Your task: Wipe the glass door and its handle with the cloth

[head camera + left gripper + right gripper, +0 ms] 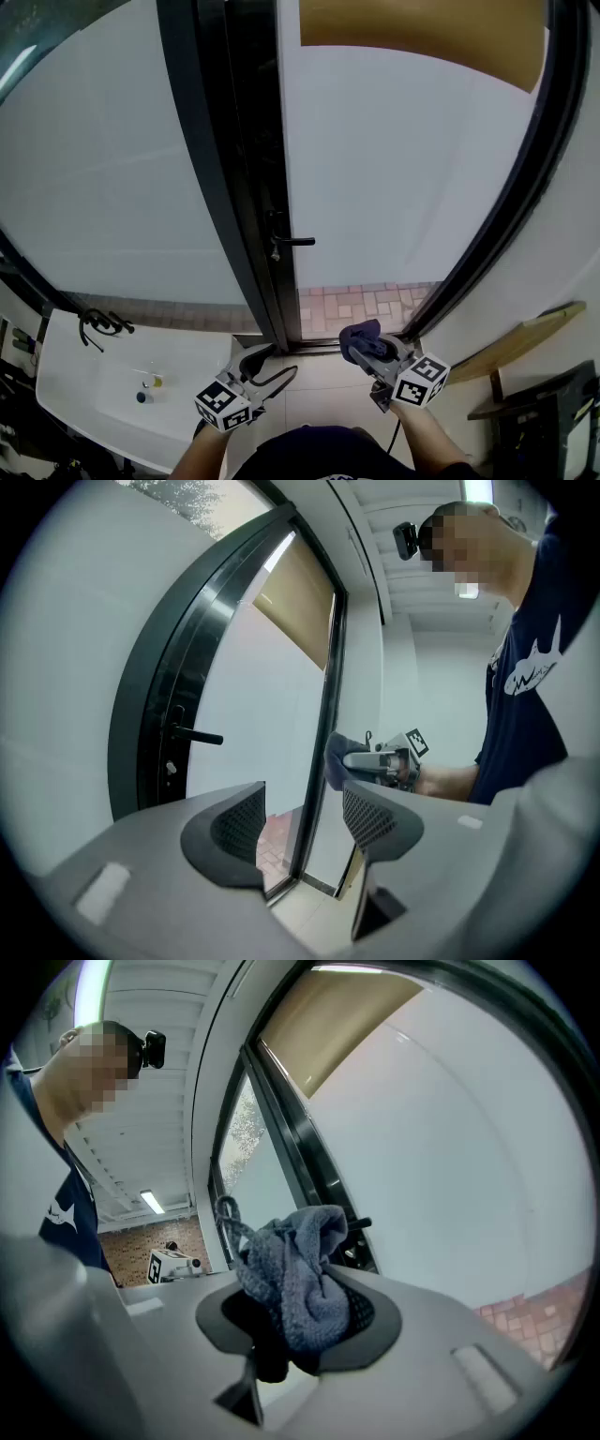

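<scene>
Head view
- Left gripper (273, 366): you hold it at the bottom of the frame, left of centre. Its fingers are spread with nothing between them, and it is well short of the door.
- Right gripper (373, 345): it sits at the bottom, right of centre, with its tips toward the foot of the door.
- Cloth (360, 335): a blue-grey wad bunched at the right gripper's tips, low in the frame and clear of the pane.
- Glass door (403, 169): the pale pane fills the upper right, edged by a dark frame (234, 178).
- Handle (293, 242): a black lever at mid-frame, jutting right from the frame, far above both of your grippers.
- Table (84, 375): white, at lower left, with a few small items on it.

Left gripper view
- Left gripper (302, 822): its fingers stand apart, and only the door's lower edge and the floor show through the gap.
- Handle (196, 735): at centre left, untouched.
- Right gripper (349, 759): it shows just above the jaws at centre right, with the cloth (337, 758) at its tip.

Right gripper view
- Right gripper (302, 1321): its fingers pinch the cloth (298, 1274), which bulges up out of them at centre.
- Glass door (469, 1147): it fills the right half of the frame.
- Handle (361, 1224): small, just right of the cloth's top and behind it.
</scene>
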The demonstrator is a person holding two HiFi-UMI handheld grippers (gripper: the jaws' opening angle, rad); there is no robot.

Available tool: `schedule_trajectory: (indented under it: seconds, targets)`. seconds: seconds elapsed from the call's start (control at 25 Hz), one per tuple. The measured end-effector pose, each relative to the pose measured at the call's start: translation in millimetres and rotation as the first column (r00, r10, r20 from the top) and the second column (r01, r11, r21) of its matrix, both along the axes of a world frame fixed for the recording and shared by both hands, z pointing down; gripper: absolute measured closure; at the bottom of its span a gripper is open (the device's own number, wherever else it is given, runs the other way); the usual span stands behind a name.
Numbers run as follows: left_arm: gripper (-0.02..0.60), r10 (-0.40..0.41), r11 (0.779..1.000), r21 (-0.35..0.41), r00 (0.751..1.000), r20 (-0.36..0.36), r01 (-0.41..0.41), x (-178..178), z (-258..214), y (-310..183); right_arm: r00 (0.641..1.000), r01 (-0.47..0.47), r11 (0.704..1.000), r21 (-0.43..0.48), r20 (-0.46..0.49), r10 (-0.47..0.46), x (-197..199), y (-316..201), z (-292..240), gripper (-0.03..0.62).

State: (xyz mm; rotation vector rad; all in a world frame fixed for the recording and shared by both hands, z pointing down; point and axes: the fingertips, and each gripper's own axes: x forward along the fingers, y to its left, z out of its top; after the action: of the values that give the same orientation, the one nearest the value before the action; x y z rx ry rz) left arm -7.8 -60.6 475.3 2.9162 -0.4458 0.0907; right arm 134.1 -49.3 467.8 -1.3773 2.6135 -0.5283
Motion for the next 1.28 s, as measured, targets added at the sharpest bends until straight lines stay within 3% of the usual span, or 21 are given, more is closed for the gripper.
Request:
schedule_trajectory:
  seconds: [0.24,0.52,0.84,0.92,1.0,1.16,1.28]
  targets:
    - [0.328,-0.003,1.0,-0.009,1.0,-0.01,0.003,-4.7,0.7,-28.4,0.995,0.01,0.999,0.053,-0.103,-0.004,-8.2,-50.3,-22.1,0.461]
    - [0.328,-0.016,1.0,-0.011,1.0,-0.02,0.016,9.1,1.7,-52.2,0.942,0.107,0.978,0.181,-0.332,-0.042,-21.9,-126.1,-67.4,0.461]
    - [0.328,-0.068,0.998,-0.019,0.997,-0.026,0.068,12.7,-1.5,-67.8,0.823,0.235,0.934,0.269,-0.567,-0.044,-53.3,-216.6,-94.8,0.461]
    - [0.329,-0.082,0.996,-0.031,0.996,-0.02,0.082,12.3,0.4,-69.6,0.776,0.251,0.925,0.286,-0.631,-0.016,-61.2,-239.6,-97.1,0.461]
    - [0.329,-0.091,0.995,-0.04,0.996,-0.024,0.09,11.1,6.8,-69.7,0.703,0.266,0.912,0.312,-0.71,0.038,-68.9,-260.2,-101.0,0.461]
    - [0.33,-0.113,0.992,-0.051,0.993,-0.021,0.112,5.2,11.0,-69.7,0.488,0.319,0.864,0.39,-0.849,0.203,-85.2,-293.1,-110.5,0.462]
    - [0.331,-0.127,0.991,-0.057,0.992,-0.025,0.125,0.0,12.7,-69.8,0.356,0.375,0.834,0.405,-0.893,0.274,-98.3,-313.9,-110.2,0.462]
